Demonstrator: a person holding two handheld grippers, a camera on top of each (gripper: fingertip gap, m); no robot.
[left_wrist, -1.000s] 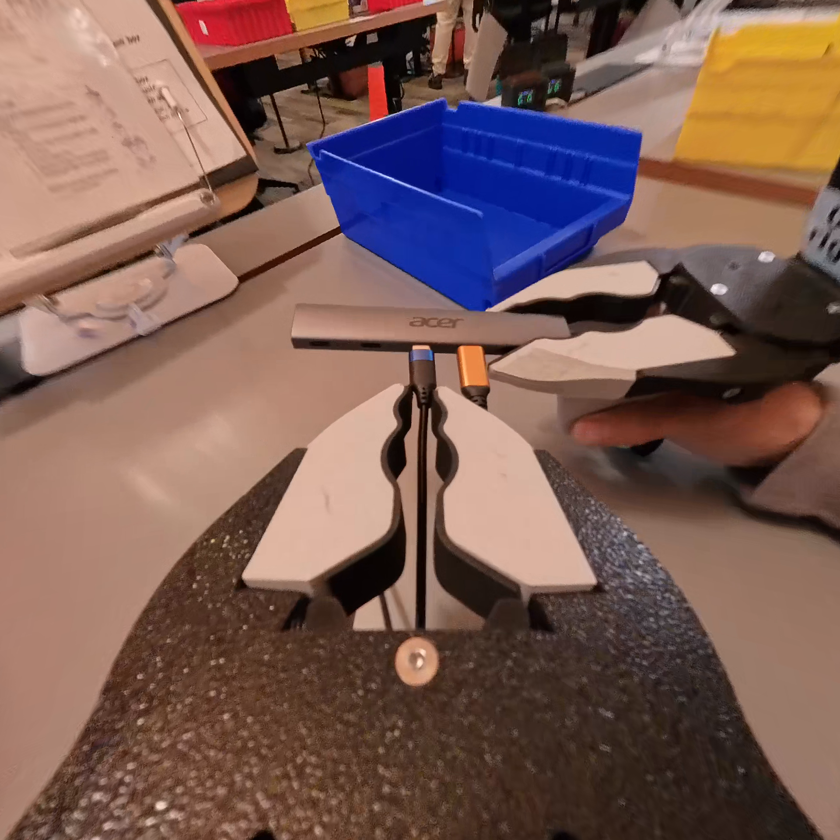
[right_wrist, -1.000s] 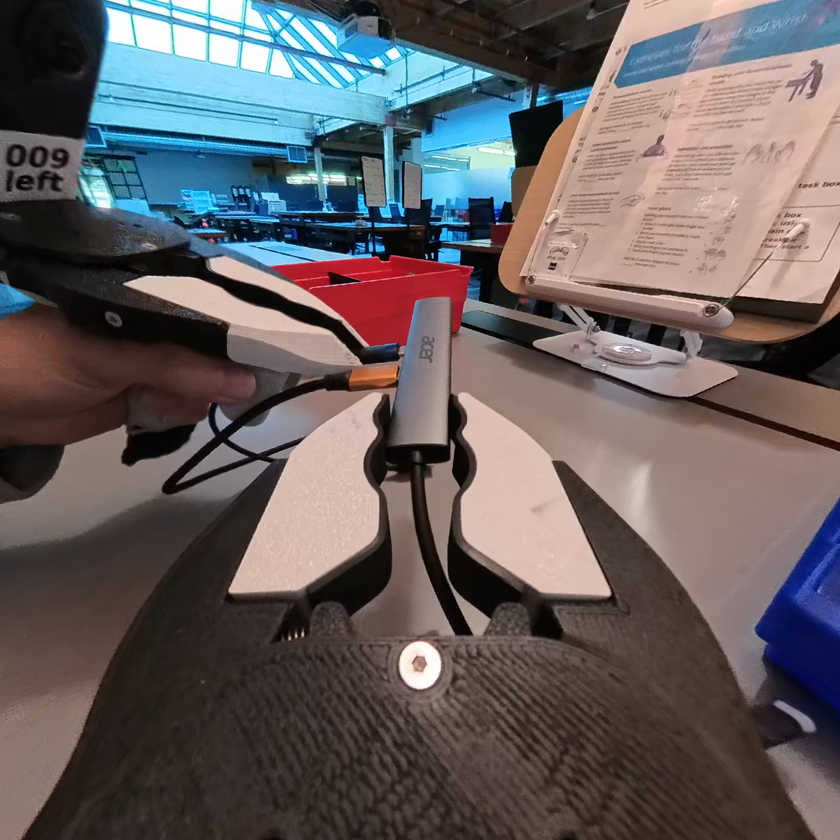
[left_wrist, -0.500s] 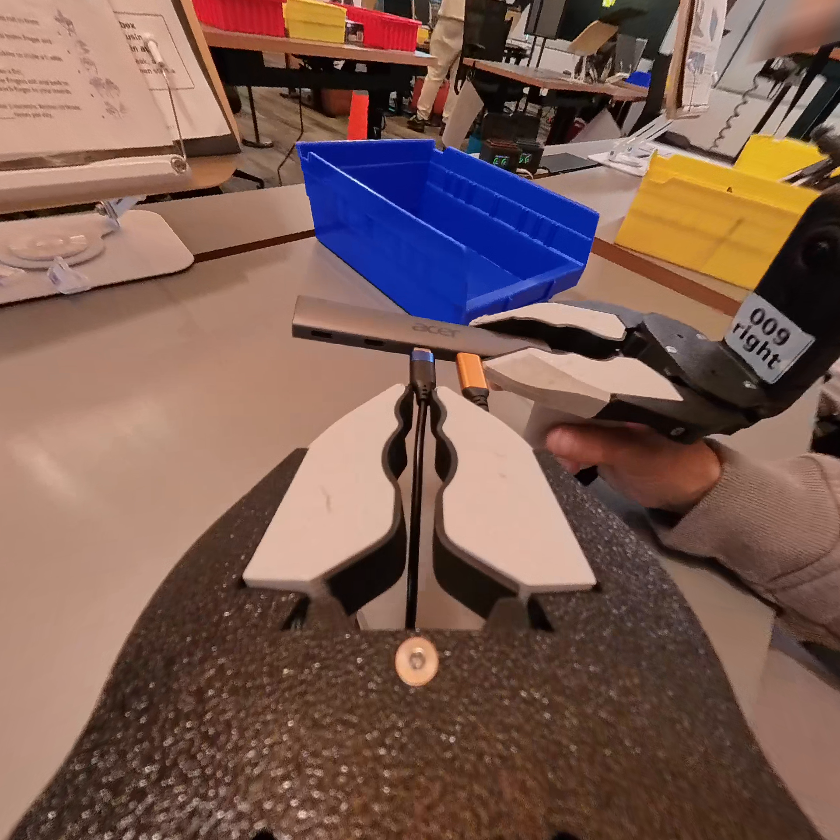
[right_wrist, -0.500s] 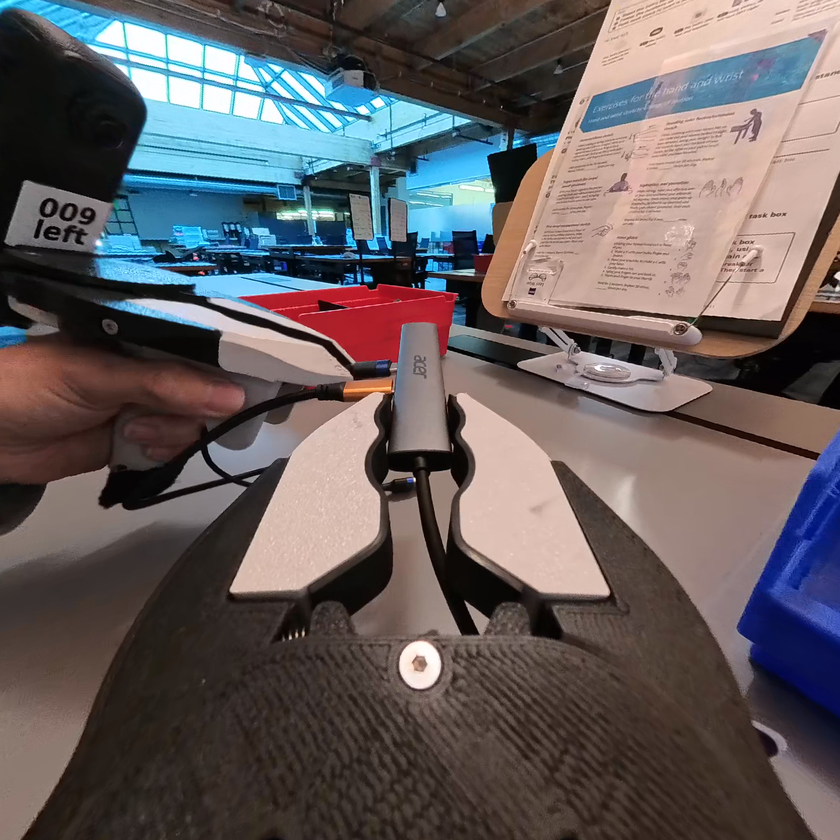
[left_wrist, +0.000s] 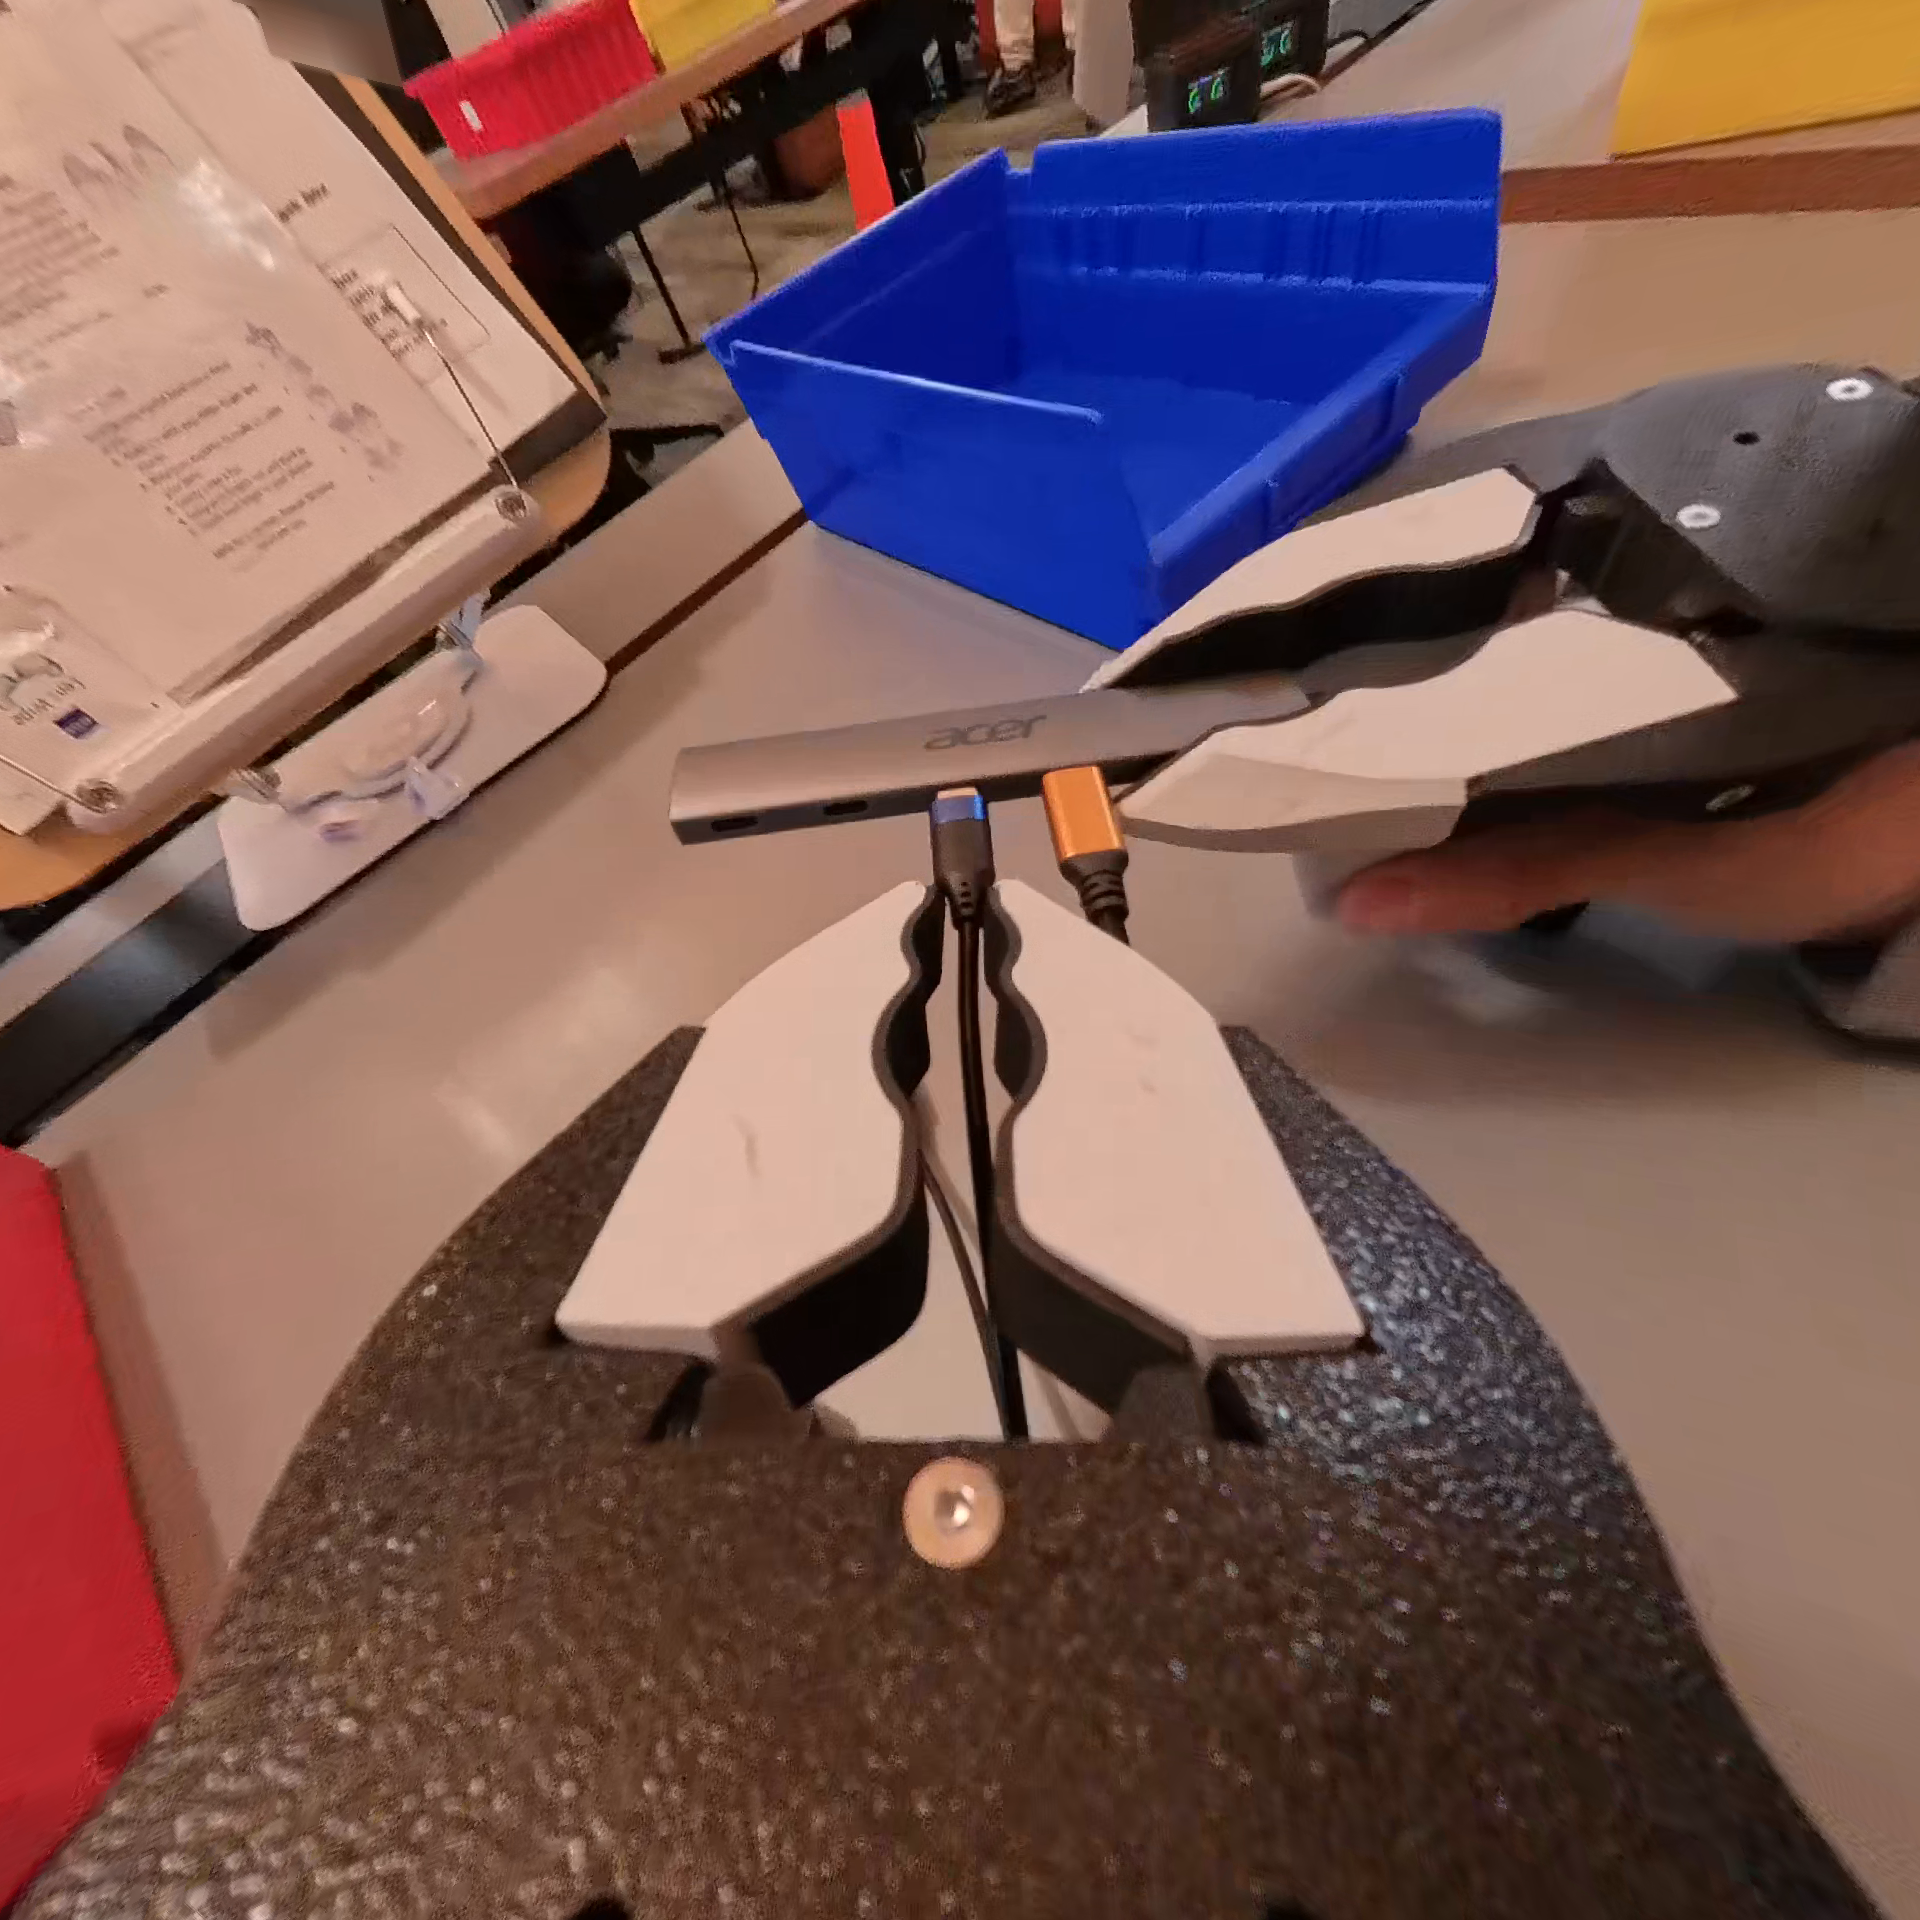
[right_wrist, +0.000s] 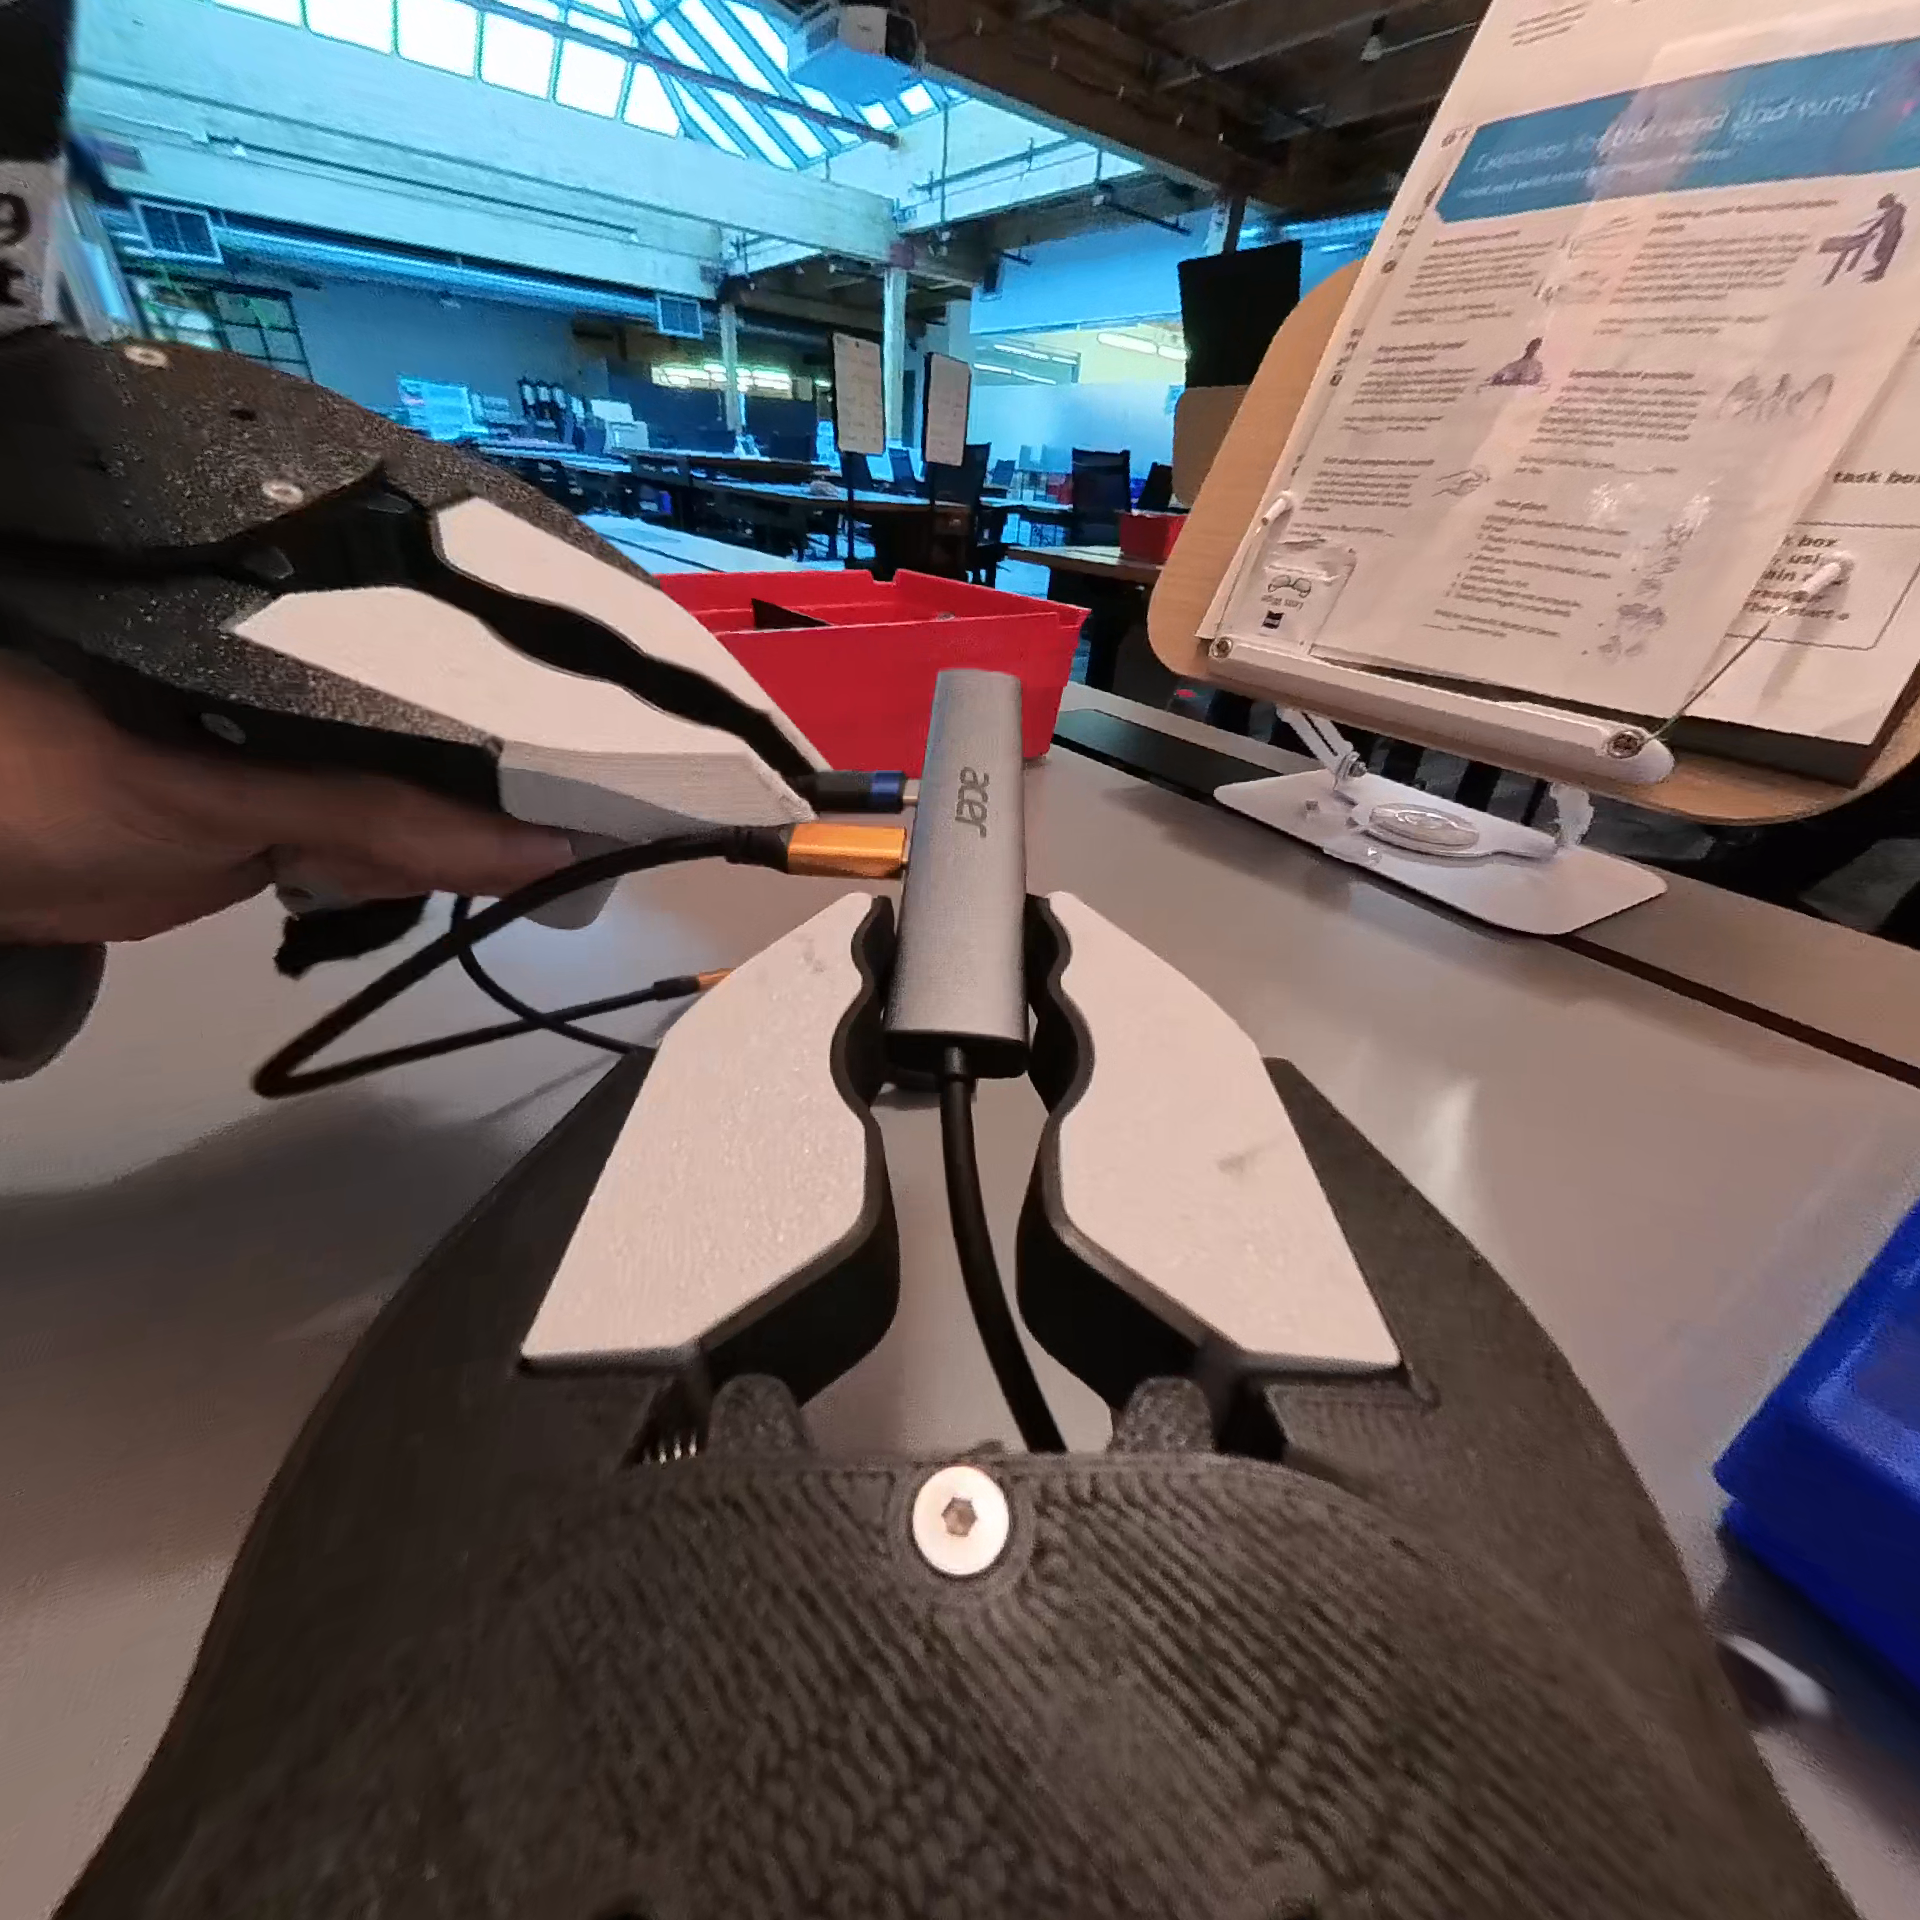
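My right gripper (right_wrist: 958, 914) is shut on the near end of a slim grey USB hub (right_wrist: 964, 862) and holds it above the grey table; the hub also shows in the left wrist view (left_wrist: 935, 764). My left gripper (left_wrist: 961, 899) is shut on a black cable just behind its blue-collared plug (left_wrist: 958, 821), which sits in a side port of the hub. An orange-collared plug (left_wrist: 1081, 826) sits in the port beside it. In the right wrist view the blue plug (right_wrist: 868, 792) and the orange plug (right_wrist: 844, 850) meet the hub's left side. The hub's own black cord (right_wrist: 977, 1226) runs back between my right fingers.
A blue bin (left_wrist: 1122, 384) stands on the table beyond the hub. A document stand with printed sheets (left_wrist: 208, 436) is at the left, and shows at the right in the right wrist view (right_wrist: 1579, 416). A red bin (right_wrist: 883, 655) lies behind the hub. A loose cable (right_wrist: 436, 1029) loops on the table. My hands' fingertips stand some 4 cm from each other.
Both grippers have kept their grip on the cable and the hub. The hub has tilted slightly and the views have shifted; both plugs stay in the hub.
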